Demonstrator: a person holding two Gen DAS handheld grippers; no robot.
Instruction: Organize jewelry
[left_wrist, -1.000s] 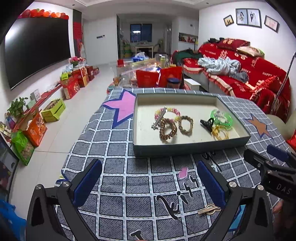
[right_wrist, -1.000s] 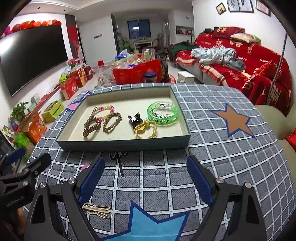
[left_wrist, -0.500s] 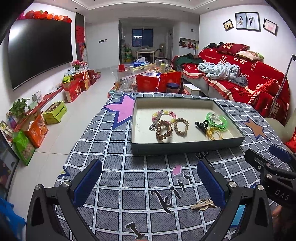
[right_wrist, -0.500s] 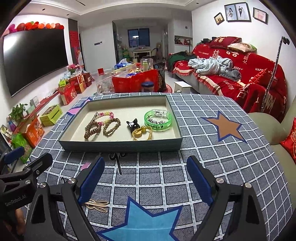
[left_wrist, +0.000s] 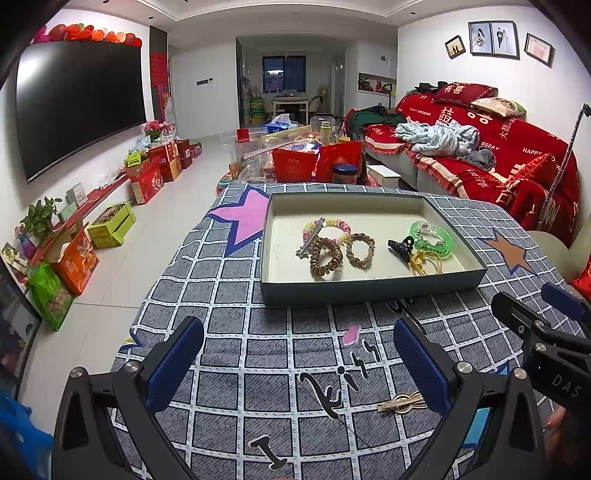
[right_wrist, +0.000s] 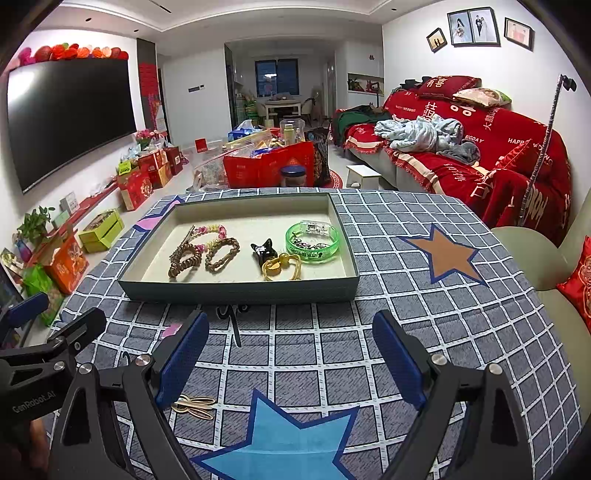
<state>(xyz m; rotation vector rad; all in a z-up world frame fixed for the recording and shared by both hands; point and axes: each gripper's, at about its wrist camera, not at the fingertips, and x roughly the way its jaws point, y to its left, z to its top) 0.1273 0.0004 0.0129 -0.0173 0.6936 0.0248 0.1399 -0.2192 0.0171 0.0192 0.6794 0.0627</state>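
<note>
While both grippers hang above the checked tablecloth, neither holds anything. L gripper: jaws spread wide, blue pads apart, only cloth between them. R gripper: jaws likewise spread wide, nothing between the pads.

Tray, grey-green, shallow, sits on the cloth beyond both grippers, approx. centred btwn them. Contents, L to R in the R wrist view: silver clip lying across a pink-yellow bracelet; brown coil hair tie touching it; beaded brown bracelet just beside; black claw clip; yellow hair ties touching the claw clip; green translucent bangle w/ small items inside, too small to tell.

1 item outside the tray: gold hair clip flat on the cloth, near side of the table, well apart from the tray. In the L wrist view it lies just beside the R-hand finger of the L gripper; contact cannot be told. R wrist view shows it partly hidden behind that gripper's L-hand finger.

Red sofa and TV in bkgd.
</note>
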